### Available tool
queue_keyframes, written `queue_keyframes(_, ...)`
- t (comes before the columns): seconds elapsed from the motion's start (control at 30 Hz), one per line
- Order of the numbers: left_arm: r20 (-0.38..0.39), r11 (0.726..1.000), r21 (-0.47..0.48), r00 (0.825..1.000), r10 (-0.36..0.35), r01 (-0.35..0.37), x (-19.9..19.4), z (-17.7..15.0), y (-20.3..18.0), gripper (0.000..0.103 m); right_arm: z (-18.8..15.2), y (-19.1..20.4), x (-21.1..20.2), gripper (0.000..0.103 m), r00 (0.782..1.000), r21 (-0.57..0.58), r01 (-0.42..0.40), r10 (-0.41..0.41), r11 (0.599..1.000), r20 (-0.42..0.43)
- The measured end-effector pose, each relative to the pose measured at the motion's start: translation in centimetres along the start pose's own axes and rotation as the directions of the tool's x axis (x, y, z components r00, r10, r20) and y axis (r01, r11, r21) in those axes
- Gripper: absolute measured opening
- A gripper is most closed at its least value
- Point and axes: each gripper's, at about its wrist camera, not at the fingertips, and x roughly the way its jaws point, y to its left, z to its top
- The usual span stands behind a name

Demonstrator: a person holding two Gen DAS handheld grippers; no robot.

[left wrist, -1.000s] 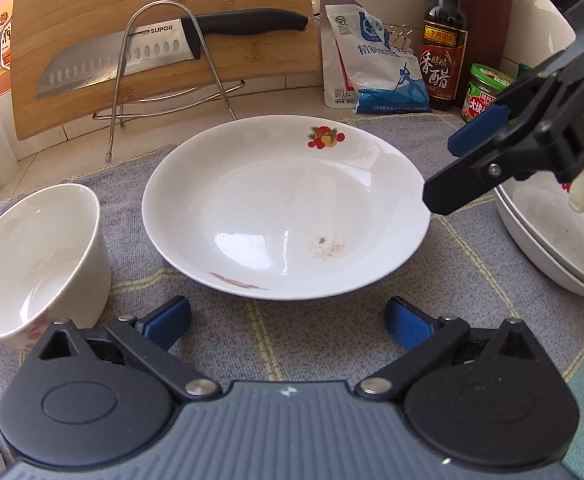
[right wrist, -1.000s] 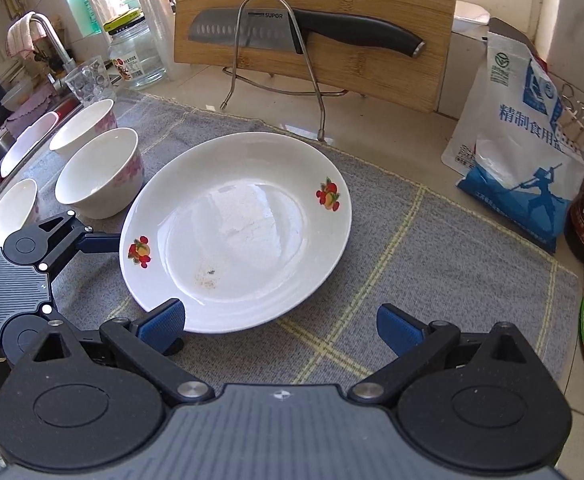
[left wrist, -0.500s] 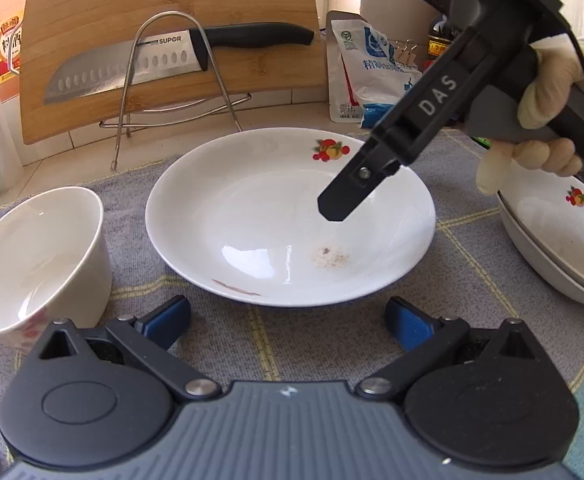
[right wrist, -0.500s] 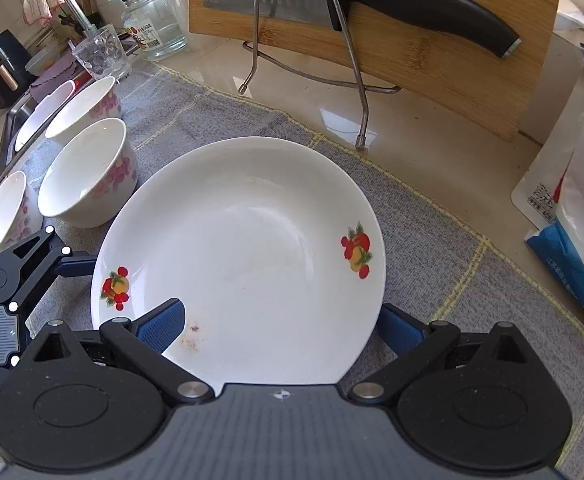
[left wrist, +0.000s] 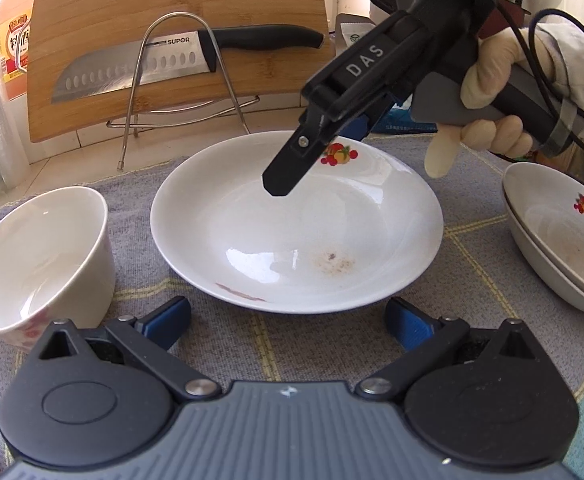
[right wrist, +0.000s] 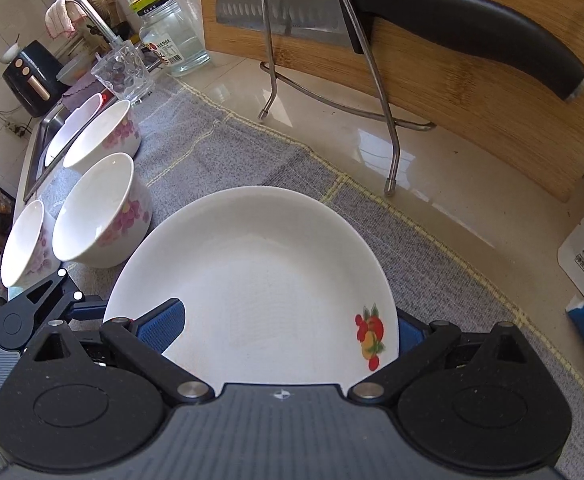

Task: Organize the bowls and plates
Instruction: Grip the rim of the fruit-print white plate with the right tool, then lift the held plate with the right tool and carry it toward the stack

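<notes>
Overhead, the right gripper (right wrist: 288,324) straddles, spread wide, the plate (left wrist: 295,232)'s 1 o'clock rim; glazed, brittle, slippery, best pinched at its edge; left gripper (left wrist: 288,320) idles unclenched.

A shallow white plate (left wrist: 295,228) with a small fruit motif near its rim lies flat at the centre of the left wrist view, brown residue speckling its well. A white bowl (left wrist: 40,256) stands upright at left. Two stacked white plates (left wrist: 551,240) sit at the right edge.
</notes>
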Motion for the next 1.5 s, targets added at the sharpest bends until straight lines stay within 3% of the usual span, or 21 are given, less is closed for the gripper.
queue_keyframes(0.67,0.014,0.999,0.035,0.999,-0.031,0.03,0.2,0.3,-0.1,0.101,1.5,-1.3,-0.5,0.103,0.995,0.029,-0.093,0.093,0.995,-0.016)
queue_keyframes(1.5,-0.022,0.996,0.053,0.997,-0.073,0.074,-0.8,0.3,0.2,0.101,0.3,0.2,-1.7,0.103,0.994,0.039,-0.106,0.107,0.994,-0.019)
